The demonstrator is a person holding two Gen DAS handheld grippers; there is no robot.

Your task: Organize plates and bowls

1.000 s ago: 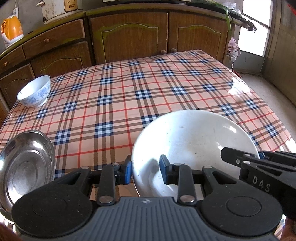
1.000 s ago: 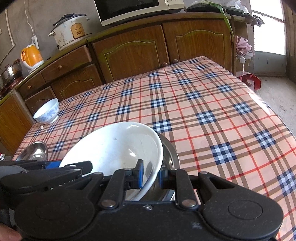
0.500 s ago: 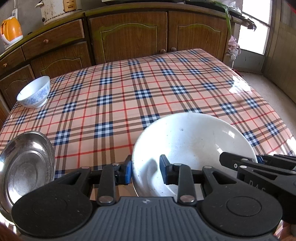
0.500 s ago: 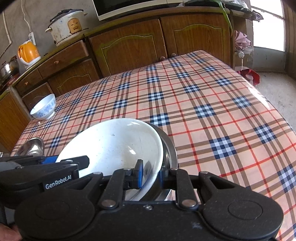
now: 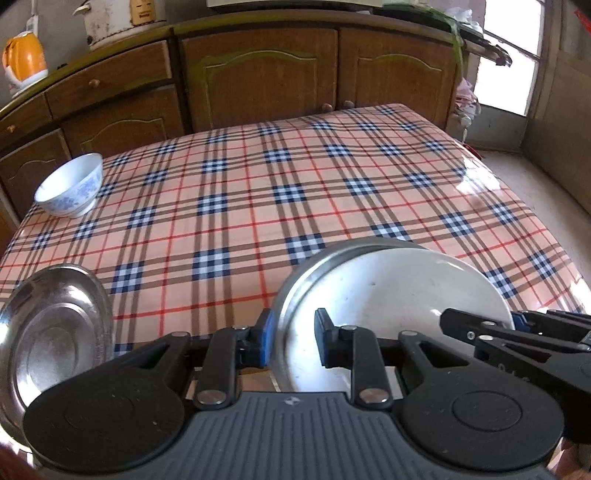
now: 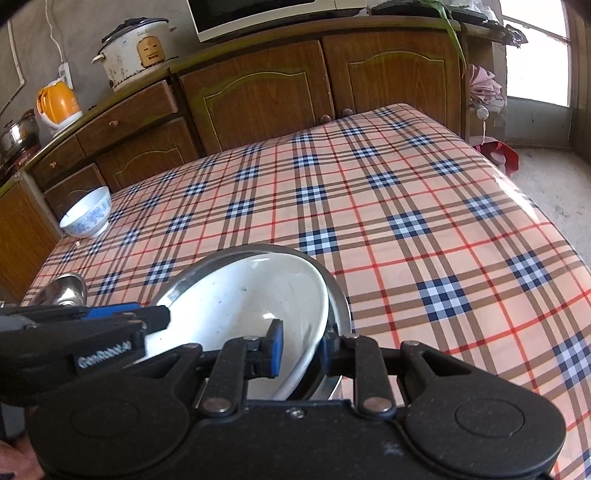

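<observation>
Premises: a lived-in home kitchen. Brown wooden cabinets with arched doors and drawers span the top of the frame. On their counter, upper left: a worn white rice cooker, an orange-and-white electric kettle, a white microwave. A plaid-oilcloth-covered table fills the centre.

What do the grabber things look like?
Both are black plastic. The left gripper has a ribbed grey body, two round black discs, silver rivets and blue finger pads. The right gripper looks much alike, but with a black body. White lettering marks the left gripper's side.
</observation>
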